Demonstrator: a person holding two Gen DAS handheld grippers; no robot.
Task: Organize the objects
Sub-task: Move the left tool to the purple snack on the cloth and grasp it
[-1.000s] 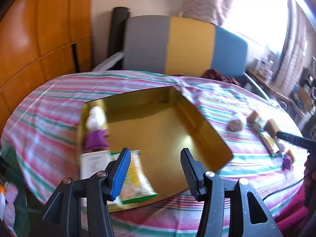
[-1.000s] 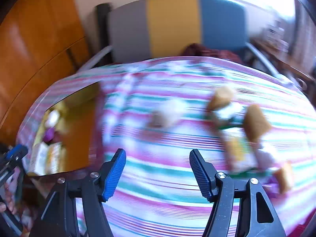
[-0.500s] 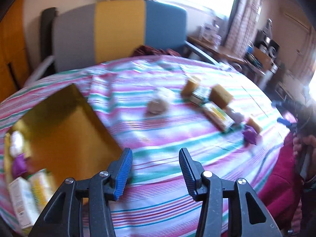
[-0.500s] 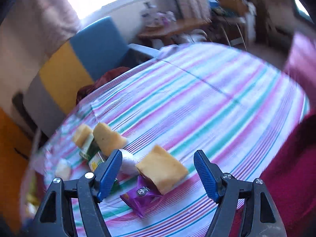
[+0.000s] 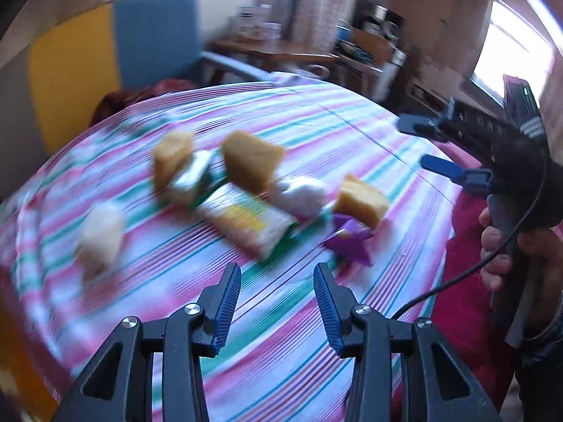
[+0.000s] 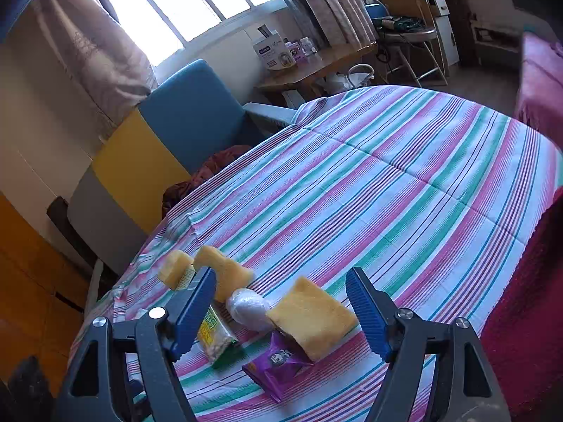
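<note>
A cluster of items lies on the striped tablecloth point(image 6: 404, 176): three yellow sponges point(image 6: 311, 320), a purple packet point(image 6: 278, 360), a white wrapped ball point(image 6: 248, 307) and a green-yellow snack packet point(image 6: 214, 337). My right gripper point(image 6: 281, 274) hovers over the nearest sponge, jaws opening, pads not touching it. My left gripper point(image 5: 276, 270) points at the same blurred cluster, short of the purple packet point(image 5: 348, 237) and snack packet point(image 5: 246, 218); its jaws are closing with nothing between them. The right gripper point(image 5: 417, 144) also shows at the right, held by a hand point(image 5: 499, 246).
A grey, yellow and blue chair point(image 6: 190, 112) stands at the table's far side. A wooden side table point(image 6: 316, 66) with boxes sits under the window. Red cloth point(image 6: 520, 316) hangs past the table's right edge. Another pale wrapped item point(image 5: 100, 232) lies left of the cluster.
The left view swung away from the gold tray to the item cluster, and its jaws narrowed. The right gripper swept over to the sponge and purple packet, then held still with jaws wider.
</note>
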